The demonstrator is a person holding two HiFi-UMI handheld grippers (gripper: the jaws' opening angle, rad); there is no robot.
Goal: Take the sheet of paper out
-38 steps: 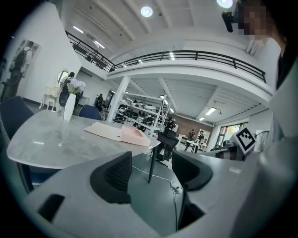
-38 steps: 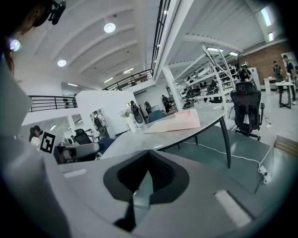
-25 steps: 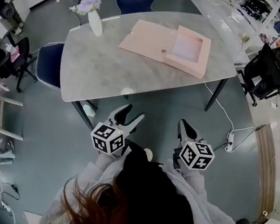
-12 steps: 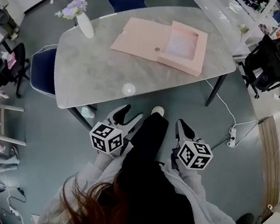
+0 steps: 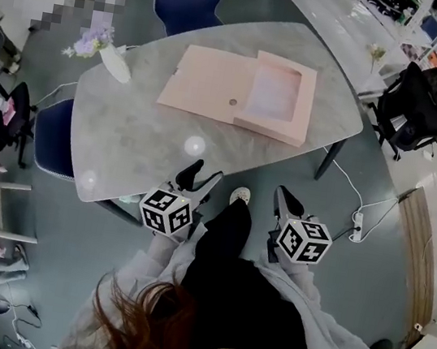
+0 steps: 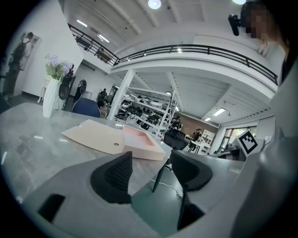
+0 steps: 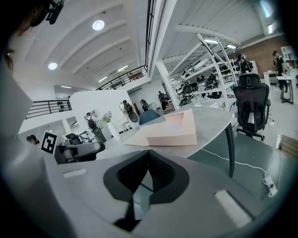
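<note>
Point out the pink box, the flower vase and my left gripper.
pink box [image 5: 274,94]: head view, inside its open tray.
flower vase [image 5: 116,64]: head view, on its white body.
left gripper [image 5: 202,177]: head view, midway between its fingertips.

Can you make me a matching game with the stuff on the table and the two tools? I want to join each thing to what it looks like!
Things:
1. left tool
2. right tool
3. vase
4. file box

What it looks like:
A. pale pink, lying open
B. jaws shut together, nothing held
C. white, with purple flowers in it
D. jaws wide apart, nothing between them

Right pairs: 1-D, 2-B, 3-C, 4-A
</note>
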